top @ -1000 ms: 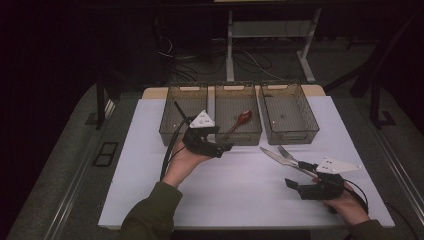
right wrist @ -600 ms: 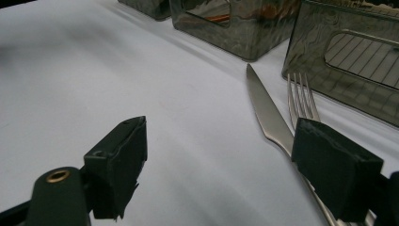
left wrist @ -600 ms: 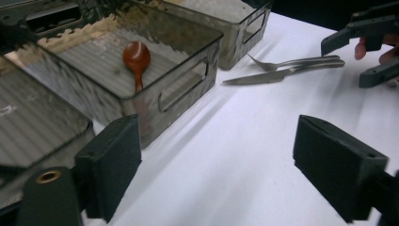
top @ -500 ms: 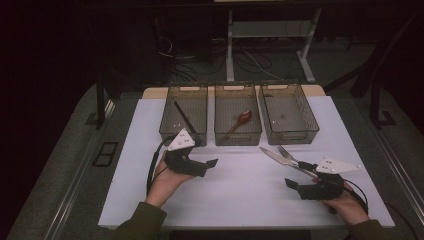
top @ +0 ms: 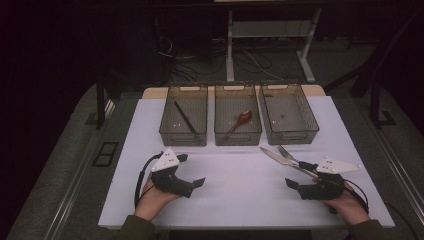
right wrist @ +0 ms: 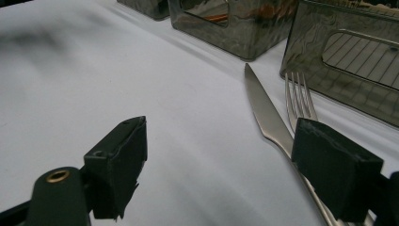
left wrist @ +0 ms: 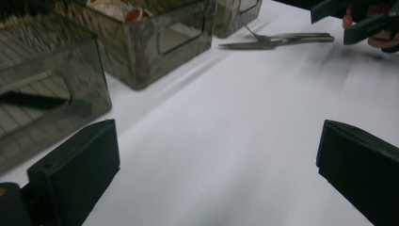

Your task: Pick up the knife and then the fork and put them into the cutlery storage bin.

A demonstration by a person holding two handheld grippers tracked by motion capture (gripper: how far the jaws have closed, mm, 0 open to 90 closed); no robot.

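Knife point(top: 276, 157) and fork point(top: 287, 153) side by side on the white table point(top: 240, 200), long axes slanting from the right claw point(top: 300, 175) toward the bins. Right claw wide and empty, jaws either side of the handles; far nearer than the left claw point(top: 191, 170), jaws just opened wide, nothing between.

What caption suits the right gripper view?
Open right gripper beside a knife and fork.

Table point(top: 240, 200) w/ white top. Three clear bins in a row at far edge: left bin point(top: 183, 135), mid bin point(top: 237, 136), right bin point(top: 290, 131). Knife point(top: 274, 157) and fork point(top: 286, 152) lie flat, side by side, just ahead of right gripper's fingers point(top: 292, 184); knife passes by the outer one, contact unclear. Bare top between left gripper's fingers point(top: 198, 182).
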